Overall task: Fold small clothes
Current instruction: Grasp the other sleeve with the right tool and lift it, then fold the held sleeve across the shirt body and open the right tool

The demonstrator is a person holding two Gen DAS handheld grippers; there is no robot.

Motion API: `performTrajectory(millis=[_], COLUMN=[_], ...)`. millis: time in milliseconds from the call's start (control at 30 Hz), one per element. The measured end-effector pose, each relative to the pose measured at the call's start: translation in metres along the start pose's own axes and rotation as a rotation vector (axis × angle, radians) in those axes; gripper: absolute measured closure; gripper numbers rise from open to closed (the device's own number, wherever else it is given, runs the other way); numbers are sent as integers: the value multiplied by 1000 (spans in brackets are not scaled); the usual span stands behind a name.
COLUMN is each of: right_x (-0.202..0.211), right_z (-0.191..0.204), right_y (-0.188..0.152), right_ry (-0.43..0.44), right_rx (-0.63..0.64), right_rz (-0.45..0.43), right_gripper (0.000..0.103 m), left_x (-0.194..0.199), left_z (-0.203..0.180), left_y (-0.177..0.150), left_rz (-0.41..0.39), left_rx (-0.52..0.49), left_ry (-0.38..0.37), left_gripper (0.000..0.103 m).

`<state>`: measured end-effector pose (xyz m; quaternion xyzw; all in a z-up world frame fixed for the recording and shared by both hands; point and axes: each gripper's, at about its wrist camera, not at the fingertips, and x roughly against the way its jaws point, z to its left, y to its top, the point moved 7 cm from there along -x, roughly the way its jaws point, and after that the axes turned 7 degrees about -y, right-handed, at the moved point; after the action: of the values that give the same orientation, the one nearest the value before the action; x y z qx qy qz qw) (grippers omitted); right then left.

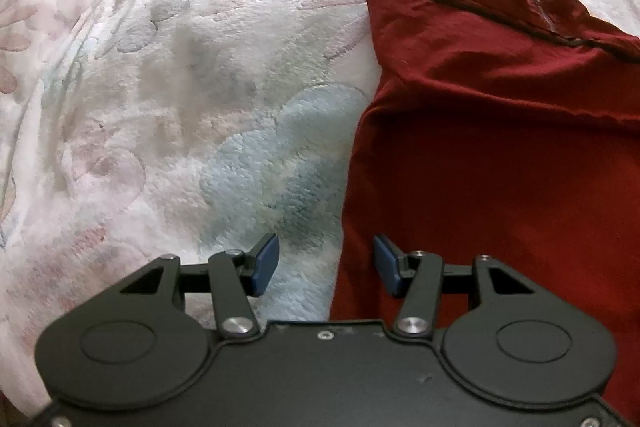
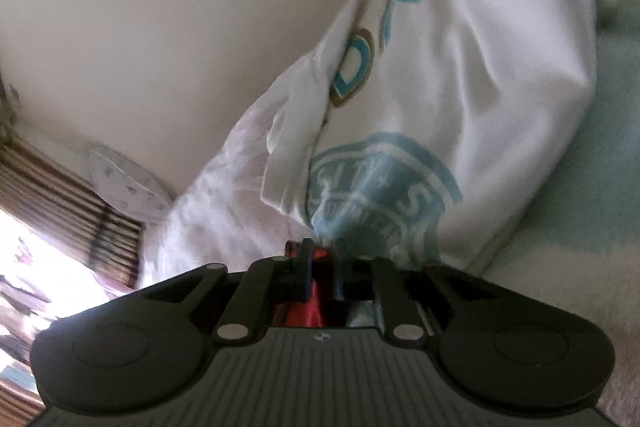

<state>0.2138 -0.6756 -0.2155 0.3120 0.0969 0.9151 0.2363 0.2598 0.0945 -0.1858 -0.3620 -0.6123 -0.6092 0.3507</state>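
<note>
Your left claw (image 1: 325, 265) hangs released over the red garment's (image 1: 500, 155) left edge on the bed (image 1: 160, 87). Your right claw (image 2: 322, 273) is clenched on the white shirt (image 2: 460, 87), lifting it. Carry it clear, lay it flat, then smooth before folding.

The garment (image 1: 500, 147) lies on the blanket (image 1: 180, 87), to the right ahead of the left gripper (image 1: 326, 265); the shirt (image 2: 460, 87) hangs before the right gripper (image 2: 322, 267), over the bed (image 2: 580, 227)
</note>
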Motion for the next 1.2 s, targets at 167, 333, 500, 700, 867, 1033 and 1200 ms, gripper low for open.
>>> performTrajectory(millis=[167,333,500,700,867,1033,1200], right_x=[-2,4,0,-9,8,31,72], right_z=[-15,-13,-2,3,34,84,144], right_y=[1,-2,-3,-7,-15,-50,-121], right_ry=[-35,-34,-24,-57,11,95,192], right_rx=[-61,-52,-21,33,189,372,542], right_rz=[34,51,32,40,-23,-41,0], right_gripper=[81,75,64,96,96,97,97], left_x=[-1,0,-1,0,-3,-7,-7], left_z=[-4,-10,-13,-10,-2,4,7], left_y=[0,-1,-2,3,21,55,83], left_rz=[6,6,12,-1,-33,-100,-174], left_rx=[-8,-21,-38,-47,-48,-81,-37], left_ry=[2,2,4,-1,2,35,-51], left_gripper=[49,49,49,49,49,49,49])
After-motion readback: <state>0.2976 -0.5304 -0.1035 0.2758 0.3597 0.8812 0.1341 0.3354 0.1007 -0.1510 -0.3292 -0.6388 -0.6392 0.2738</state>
